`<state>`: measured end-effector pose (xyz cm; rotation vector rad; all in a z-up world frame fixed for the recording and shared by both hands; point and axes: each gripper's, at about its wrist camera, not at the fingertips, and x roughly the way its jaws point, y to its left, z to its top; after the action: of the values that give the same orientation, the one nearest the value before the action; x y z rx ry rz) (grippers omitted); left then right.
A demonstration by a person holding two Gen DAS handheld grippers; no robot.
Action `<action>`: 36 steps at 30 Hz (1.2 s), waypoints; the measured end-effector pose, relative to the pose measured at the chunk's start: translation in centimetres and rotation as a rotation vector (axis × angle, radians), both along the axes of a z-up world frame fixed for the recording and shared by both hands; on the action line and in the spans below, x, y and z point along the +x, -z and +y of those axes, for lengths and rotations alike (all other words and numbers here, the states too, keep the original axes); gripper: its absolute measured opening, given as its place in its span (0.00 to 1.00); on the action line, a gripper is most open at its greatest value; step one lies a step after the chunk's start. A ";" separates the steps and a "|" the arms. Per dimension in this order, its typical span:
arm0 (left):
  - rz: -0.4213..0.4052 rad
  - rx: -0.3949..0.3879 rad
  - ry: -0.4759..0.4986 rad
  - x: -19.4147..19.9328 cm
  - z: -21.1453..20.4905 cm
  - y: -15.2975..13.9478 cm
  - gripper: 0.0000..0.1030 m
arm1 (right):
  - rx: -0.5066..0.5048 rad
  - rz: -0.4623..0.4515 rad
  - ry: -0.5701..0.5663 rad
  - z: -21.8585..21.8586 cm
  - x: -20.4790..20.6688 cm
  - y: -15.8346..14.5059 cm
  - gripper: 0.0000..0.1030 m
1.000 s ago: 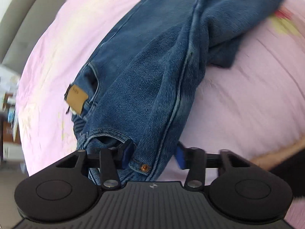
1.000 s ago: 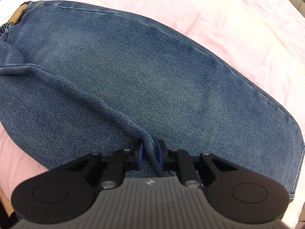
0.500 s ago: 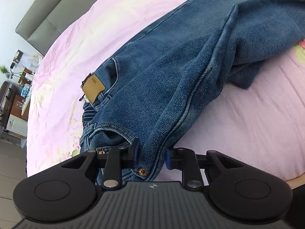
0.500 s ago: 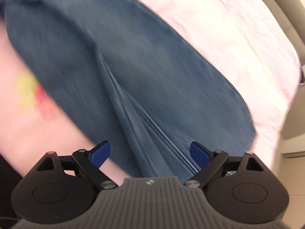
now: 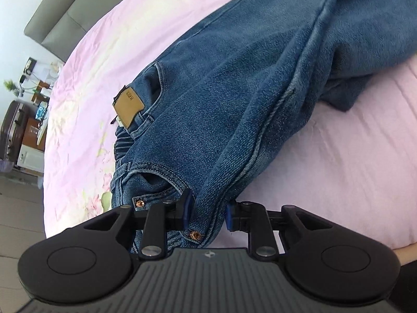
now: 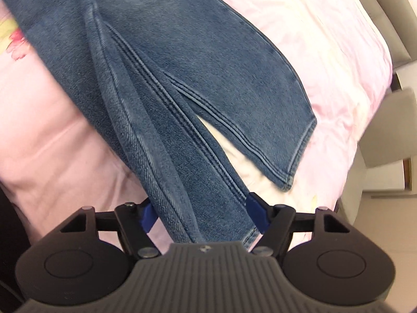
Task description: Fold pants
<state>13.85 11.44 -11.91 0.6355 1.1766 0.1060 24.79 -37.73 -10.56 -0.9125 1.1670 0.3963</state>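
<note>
left gripper (image 5: 207,212) grips jeans (image 5: 247,99) waistband; right gripper (image 6: 200,212) closing around leg.

L tool (image 5: 207,212) clamped; R tool (image 6: 202,215) closing, half-open

- The jeans (image 5: 234,109) run off the top right edge, well beyond the left fingers (image 5: 185,206), so the legs go unseen there.
- The waist corner between those fingers drops behind the gripper body.
- The leg hem (image 6: 224,224) between the right fingers (image 6: 256,210) vanishes under the housing.
- Print on the patch (image 5: 128,105) is too small to read.
</note>
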 end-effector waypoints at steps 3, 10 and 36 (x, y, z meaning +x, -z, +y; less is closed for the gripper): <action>0.019 -0.013 0.013 0.0 0.4 -0.2 0.26 | -0.010 0.022 -0.061 0.3 -0.2 0.2 0.63; 0.056 -0.015 0.036 0.2 0.5 -0.1 0.26 | 0.006 0.098 -0.129 0.1 1.1 0.7 0.63; -0.106 -0.064 0.095 -4.5 2.5 -12.8 0.24 | 0.104 -0.014 0.023 -6.1 -5.1 -11.4 0.01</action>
<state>9.31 13.93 0.87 0.6207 1.0417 0.0216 19.69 -43.78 0.87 -0.8090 1.1325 0.4272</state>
